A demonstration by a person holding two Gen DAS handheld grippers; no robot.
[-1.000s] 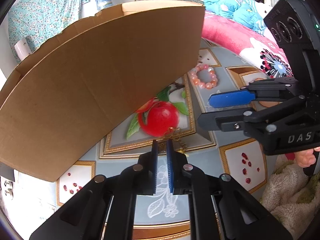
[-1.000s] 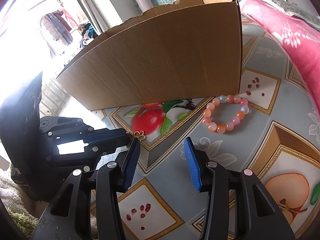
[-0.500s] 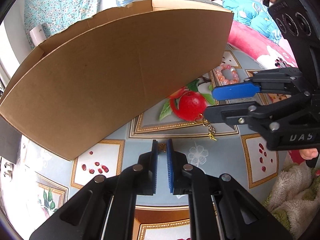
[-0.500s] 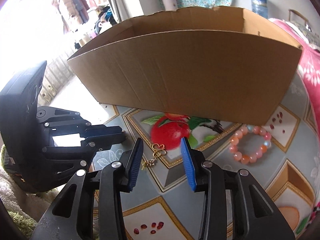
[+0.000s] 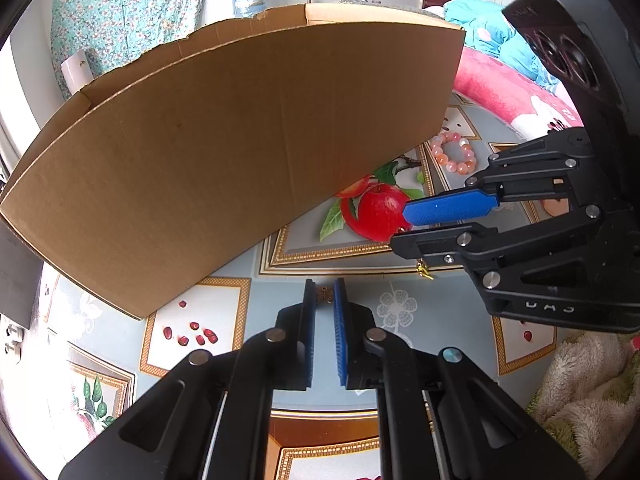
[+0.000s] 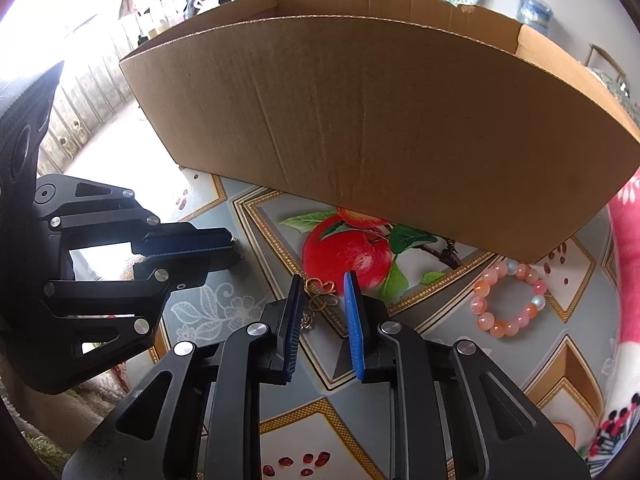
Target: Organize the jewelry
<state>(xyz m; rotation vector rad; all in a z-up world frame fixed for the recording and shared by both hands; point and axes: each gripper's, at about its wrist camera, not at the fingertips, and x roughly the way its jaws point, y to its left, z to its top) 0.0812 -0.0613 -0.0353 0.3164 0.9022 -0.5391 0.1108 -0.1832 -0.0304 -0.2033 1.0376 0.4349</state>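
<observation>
As right hand-held gripper [image 6: 322, 294] advanced, gold chain [image 6: 318, 300] now between jaws

Both grippers are matte black plastic linkages with triangular cut-outs and round silver pivot screws. The left gripper [image 5: 324, 300] carries blue ribbed pads [image 5: 340, 344] on its fingers and one pale blue screw among the silver ones. The right gripper [image 6: 322, 286] has the same blue textured pads [image 6: 354, 328]; its side shows raised white lettering and a black housing with round recesses.
</observation>
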